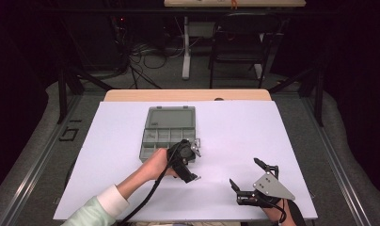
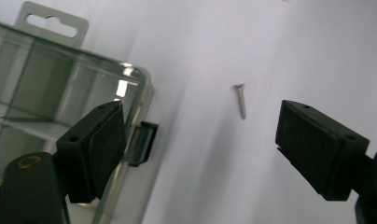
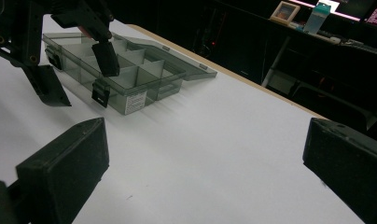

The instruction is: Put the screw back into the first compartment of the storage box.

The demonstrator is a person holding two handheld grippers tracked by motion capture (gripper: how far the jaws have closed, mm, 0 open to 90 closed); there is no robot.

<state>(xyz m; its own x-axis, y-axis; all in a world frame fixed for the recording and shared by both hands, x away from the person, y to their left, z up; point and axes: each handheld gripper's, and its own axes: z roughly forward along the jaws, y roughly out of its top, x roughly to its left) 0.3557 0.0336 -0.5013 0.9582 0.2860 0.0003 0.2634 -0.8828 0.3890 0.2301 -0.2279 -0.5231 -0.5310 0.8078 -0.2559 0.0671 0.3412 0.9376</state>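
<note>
right gripper [image 3: 205,163] – jaws apart | left gripper [image 3: 79,70] – beside organizer box [image 3: 130,74]

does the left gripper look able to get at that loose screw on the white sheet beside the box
Probably yes: the left gripper is open, the screw lies bare on the white sheet ahead of its fingers, and the compartment box sits off to one side.

White table [image 1: 131,188]: organizer box [image 1: 169,123], screw [image 2: 240,100]

Bare white counter [image 1: 235,127] lies open right of the compartment box [image 1: 168,133]. A small screw [image 2: 240,100] lies just beside the box's latch side, with open surface around it.
</note>
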